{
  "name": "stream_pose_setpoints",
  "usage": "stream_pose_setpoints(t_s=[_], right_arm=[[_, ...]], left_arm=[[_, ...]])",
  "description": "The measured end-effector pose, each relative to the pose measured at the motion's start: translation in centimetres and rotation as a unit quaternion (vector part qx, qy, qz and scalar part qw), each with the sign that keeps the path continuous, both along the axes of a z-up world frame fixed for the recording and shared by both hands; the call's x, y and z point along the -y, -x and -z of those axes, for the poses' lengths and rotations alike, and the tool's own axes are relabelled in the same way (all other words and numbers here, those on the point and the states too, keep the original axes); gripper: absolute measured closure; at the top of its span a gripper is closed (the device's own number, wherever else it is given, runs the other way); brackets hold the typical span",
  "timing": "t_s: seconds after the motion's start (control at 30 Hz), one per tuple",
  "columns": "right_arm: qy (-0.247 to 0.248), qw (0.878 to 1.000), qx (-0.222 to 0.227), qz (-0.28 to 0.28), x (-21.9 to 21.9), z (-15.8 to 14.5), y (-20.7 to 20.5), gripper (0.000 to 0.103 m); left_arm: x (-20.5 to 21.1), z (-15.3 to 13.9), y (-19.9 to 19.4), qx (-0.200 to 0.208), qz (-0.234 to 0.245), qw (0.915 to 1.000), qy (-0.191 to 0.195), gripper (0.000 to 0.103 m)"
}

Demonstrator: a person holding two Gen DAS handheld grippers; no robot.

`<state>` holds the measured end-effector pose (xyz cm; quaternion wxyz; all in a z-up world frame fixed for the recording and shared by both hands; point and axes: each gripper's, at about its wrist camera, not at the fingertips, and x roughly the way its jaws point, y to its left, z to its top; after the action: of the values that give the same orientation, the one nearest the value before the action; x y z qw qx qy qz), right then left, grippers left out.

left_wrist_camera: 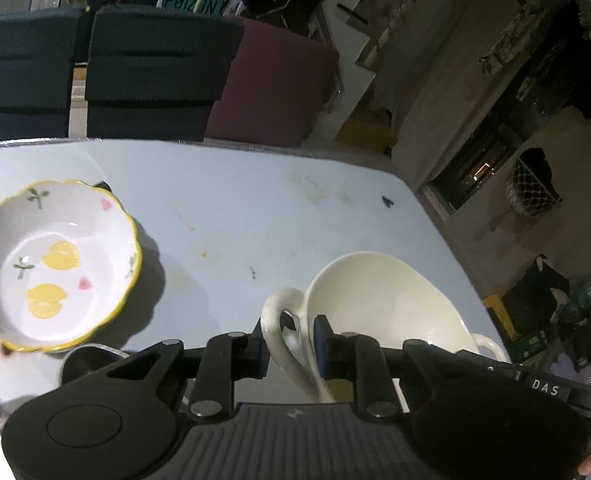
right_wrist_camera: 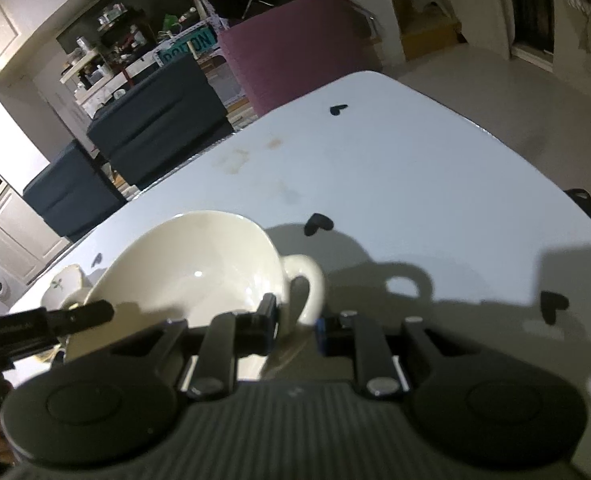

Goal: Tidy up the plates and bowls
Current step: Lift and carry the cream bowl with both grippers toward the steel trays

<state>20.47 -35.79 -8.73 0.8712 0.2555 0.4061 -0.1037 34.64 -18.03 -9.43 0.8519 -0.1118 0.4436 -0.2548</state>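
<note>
A cream two-handled bowl is held tilted above the pale blue table. My left gripper is shut on its left handle. My right gripper is shut on its other handle, and the bowl fills the left middle of the right wrist view. A white scalloped bowl with a yellow rim and lemon pattern sits on the table to the left; its edge shows in the right wrist view.
Dark blue chairs and a maroon block stand beyond the table's far edge. Small black marks dot the tabletop. The table's right edge drops to a cluttered floor.
</note>
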Motion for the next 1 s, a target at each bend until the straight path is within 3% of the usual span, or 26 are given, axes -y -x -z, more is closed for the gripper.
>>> stream_pose_setpoints(t_s=[0.5, 0.6, 0.8, 1.0], right_arm=[[-0.002, 0.995, 0.087, -0.052, -3.6, -5.3, 5.5, 0.081], [-0.006, 0.992, 0.104, -0.071, -4.2, -6.1, 6.4, 0.081], [-0.019, 0.987, 0.130, -0.093, -4.9, -6.8, 7.5, 0.082], [-0.036, 0.986, 0.127, -0.104, -5.7, -6.5, 8.6, 0.083]], left_arm=[[-6.5, -7.6, 9.3, 0.047, -0.037, 0.9981, 0.014, 0.079], [-8.5, -8.2, 11.2, 0.042, -0.041, 0.9976, 0.037, 0.080], [-10.9, -8.8, 14.9, 0.049, -0.047, 0.9965, 0.048, 0.079], [-13.1, -7.9, 17.6, 0.039, -0.050, 0.9962, 0.059, 0.079]])
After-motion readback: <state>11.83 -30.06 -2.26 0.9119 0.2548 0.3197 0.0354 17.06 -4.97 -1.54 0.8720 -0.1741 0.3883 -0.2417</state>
